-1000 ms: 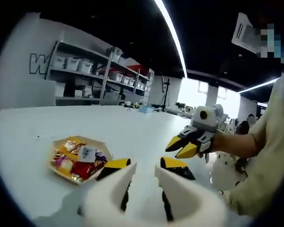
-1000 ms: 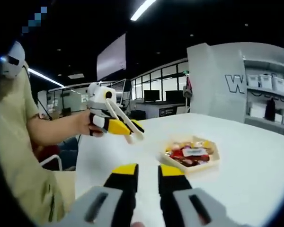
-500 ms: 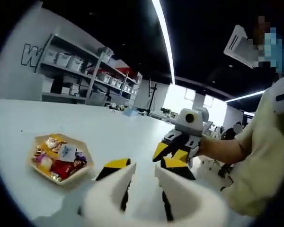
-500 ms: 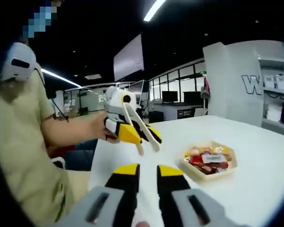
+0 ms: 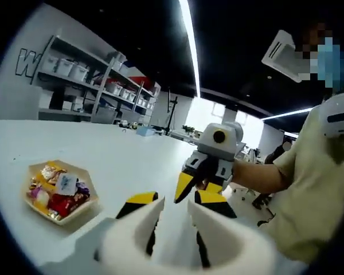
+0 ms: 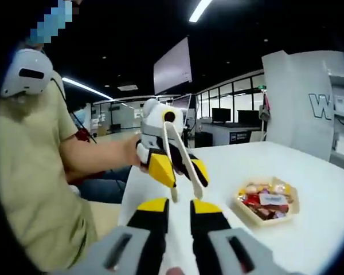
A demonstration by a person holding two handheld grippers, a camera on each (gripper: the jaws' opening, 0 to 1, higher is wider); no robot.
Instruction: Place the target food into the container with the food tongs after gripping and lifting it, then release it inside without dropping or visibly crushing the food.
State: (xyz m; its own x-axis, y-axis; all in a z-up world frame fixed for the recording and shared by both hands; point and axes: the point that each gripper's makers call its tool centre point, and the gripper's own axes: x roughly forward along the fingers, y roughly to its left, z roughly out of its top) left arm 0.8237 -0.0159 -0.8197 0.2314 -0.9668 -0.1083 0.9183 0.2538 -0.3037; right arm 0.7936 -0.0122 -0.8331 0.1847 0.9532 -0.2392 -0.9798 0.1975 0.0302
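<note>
Tongs: your left gripper (image 6: 180, 177) carries the white food tongs (image 6: 178, 157) along its jaws; in the right gripper view their long axis runs from the gripper body down toward the table, the two arms splayed apart at the tips, which hang just above your right jaws.
Tongs in left view: the pale blades (image 5: 178, 229) rising from the bottom edge lie over your left gripper's (image 5: 175, 205) yellow-and-black jaws, pointing forward, tips apart with nothing between them.
Left jaws: set a little apart, each backing one tong arm.
Right jaws: your right gripper (image 6: 179, 209) shows a narrow gap between its tips and grips nothing; in the left gripper view it (image 5: 198, 186) hangs just ahead of your left jaws, pointing down.
Tray: the hexagonal tray (image 5: 74, 209) sits on the white table (image 5: 120, 166), left of and beyond your left jaws; right of your right jaws it shows again (image 6: 290, 212).
Food: wrapped snacks (image 5: 57, 192) in red, yellow and white are piled in the tray, well apart from the tong tips.
</note>
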